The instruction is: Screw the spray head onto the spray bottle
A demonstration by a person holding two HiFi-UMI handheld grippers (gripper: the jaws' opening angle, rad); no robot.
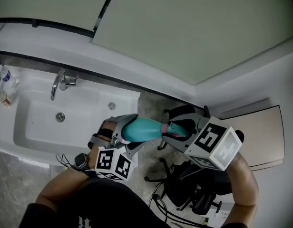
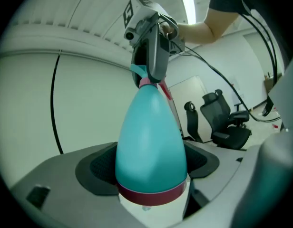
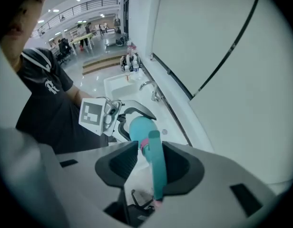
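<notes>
Since the spray bottle [image 1: 141, 129] looks light and slick, the left gripper [image 1: 119, 133] clamps its broad base, with the right gripper [image 1: 183, 127] at 3 o'clock clamping the spray head [image 1: 174, 129].

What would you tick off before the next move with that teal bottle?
1. Left gripper clamped on the teal bottle at its wide end: ok.
2. Right gripper closed on the spray head: ok.
3. Spray head in line with the bottle's neck: ok.
4. Thread fully tightened: cannot tell, the jaws cover the joint.
5. Bottle held in the air, apart from the sink: ok.
</notes>
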